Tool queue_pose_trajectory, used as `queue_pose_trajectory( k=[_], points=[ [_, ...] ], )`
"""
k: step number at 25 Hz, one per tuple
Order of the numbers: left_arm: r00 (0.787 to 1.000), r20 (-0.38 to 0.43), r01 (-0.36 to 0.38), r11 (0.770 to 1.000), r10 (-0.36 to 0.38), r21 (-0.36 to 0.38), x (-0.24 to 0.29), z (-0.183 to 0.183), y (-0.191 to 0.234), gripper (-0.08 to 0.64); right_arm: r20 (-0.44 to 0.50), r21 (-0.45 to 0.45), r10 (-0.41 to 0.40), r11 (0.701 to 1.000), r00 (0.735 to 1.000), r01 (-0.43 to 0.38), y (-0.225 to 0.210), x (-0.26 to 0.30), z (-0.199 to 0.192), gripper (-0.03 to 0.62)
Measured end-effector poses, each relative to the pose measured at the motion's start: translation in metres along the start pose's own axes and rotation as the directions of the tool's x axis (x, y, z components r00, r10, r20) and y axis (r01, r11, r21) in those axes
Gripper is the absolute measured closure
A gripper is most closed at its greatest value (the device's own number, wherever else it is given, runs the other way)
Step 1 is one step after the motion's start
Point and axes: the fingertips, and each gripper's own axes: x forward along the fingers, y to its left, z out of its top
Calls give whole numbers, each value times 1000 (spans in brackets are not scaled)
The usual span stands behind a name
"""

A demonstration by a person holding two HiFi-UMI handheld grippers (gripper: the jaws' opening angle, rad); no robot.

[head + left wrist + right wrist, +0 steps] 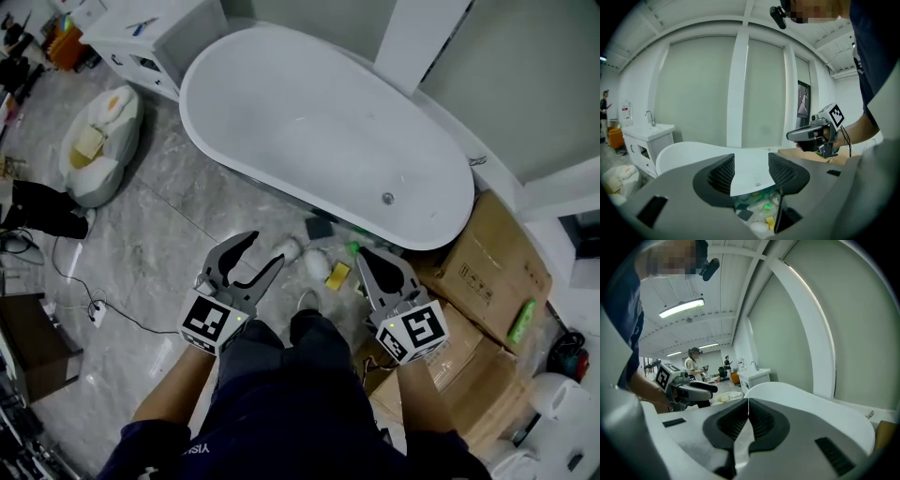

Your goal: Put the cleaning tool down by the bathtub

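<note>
Tongs hold nothing now
Left tongs (265,248) apart, right tongs (361,251) together (both empty): the cleaning things (317,265) already lie by the bathtub (309,122).

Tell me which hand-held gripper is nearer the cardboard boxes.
Right. The right hand-held gripper is just beside the cardboard boxes; the left hand-held gripper is farther off, on the other side of the person's legs.

I see tub (319,131): white, smooth, shiny | floor (178,225): grey stone, glossy | boxes (487,267) on the right: brown cardboard, dull
</note>
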Motion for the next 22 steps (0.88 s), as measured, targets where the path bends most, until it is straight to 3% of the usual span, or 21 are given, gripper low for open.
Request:
queue_pose_trajectory(
  k=[7, 16, 22],
  points=[
    [998, 65, -23, 1000, 22, 21, -15, 52, -19, 324, 48, 8, 12, 1000, 999, -12, 5, -22, 27, 584],
    [990, 140, -13, 997, 3, 70, -50, 91, -52, 358, 112, -38, 4, 999, 994, 1, 36, -53, 62, 584],
    [985, 171, 6, 995, -22, 97, -60, 108, -66, 418, 148, -52, -3, 999, 989, 10, 48, -67, 77, 586]
  ],
)
